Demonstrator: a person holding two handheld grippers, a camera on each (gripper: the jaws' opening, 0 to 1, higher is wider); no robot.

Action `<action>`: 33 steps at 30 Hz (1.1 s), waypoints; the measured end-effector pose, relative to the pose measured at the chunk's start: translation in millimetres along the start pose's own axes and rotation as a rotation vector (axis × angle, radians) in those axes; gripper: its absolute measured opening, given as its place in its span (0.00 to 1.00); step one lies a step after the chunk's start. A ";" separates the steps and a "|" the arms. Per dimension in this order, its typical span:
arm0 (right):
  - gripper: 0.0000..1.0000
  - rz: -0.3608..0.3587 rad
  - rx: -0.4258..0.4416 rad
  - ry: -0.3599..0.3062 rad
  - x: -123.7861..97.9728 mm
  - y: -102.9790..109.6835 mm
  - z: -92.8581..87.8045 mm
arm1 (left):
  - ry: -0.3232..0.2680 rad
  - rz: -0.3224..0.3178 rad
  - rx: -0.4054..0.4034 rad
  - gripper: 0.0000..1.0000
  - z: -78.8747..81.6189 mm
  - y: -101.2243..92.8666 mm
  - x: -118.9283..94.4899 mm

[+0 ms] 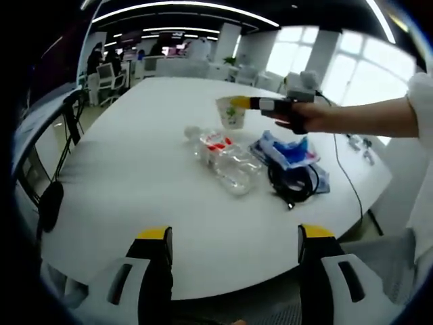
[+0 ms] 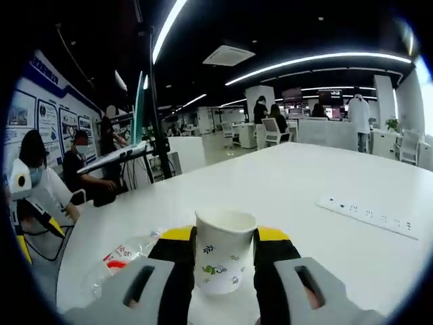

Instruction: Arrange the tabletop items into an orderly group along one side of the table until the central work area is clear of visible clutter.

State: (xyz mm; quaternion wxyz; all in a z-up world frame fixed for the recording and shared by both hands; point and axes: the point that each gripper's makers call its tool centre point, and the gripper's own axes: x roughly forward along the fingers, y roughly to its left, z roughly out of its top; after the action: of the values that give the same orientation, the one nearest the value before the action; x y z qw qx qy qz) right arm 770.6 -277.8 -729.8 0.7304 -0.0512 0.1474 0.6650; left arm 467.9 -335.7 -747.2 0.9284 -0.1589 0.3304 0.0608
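Cup (image 2: 224, 250) base hid behind jaws; bottle (image 2: 125, 261) partly hid by gripper.

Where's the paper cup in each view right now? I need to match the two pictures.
Left gripper view: paper cup upper centre, held by the right gripper above the table.
Right gripper view: paper cup bottom centre, between that gripper's jaws.
Shared landmark: plastic bottle lying beside it.

No readable text anywhere. Paper cup (image 2: 224, 250) has a green leaf print, no words. Plastic bottle (image 2: 125, 261) has a red label, lettering too blurred to read. Wall posters (image 2: 42, 112) at the left of the right gripper view carry blue headings and small print, illegible. Blue packet (image 1: 291, 153) on the table: nothing legible.
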 end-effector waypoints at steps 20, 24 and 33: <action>0.31 0.099 -0.099 0.020 -14.0 7.3 -11.3 | 0.001 0.006 -0.006 0.72 -2.2 2.4 0.6; 0.31 0.117 -0.120 0.042 -16.4 11.4 -13.1 | 0.000 0.006 -0.004 0.72 -2.0 1.9 0.5; 0.30 0.120 -0.194 0.137 -19.4 6.6 -24.9 | -0.004 0.004 -0.001 0.71 -1.3 1.1 0.7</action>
State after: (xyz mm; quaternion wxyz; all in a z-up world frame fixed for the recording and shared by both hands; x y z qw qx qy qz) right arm 759.0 -302.3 -747.2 0.6692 -0.1581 0.1345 0.7134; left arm 467.4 -335.1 -748.8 0.9288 -0.1587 0.3287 0.0630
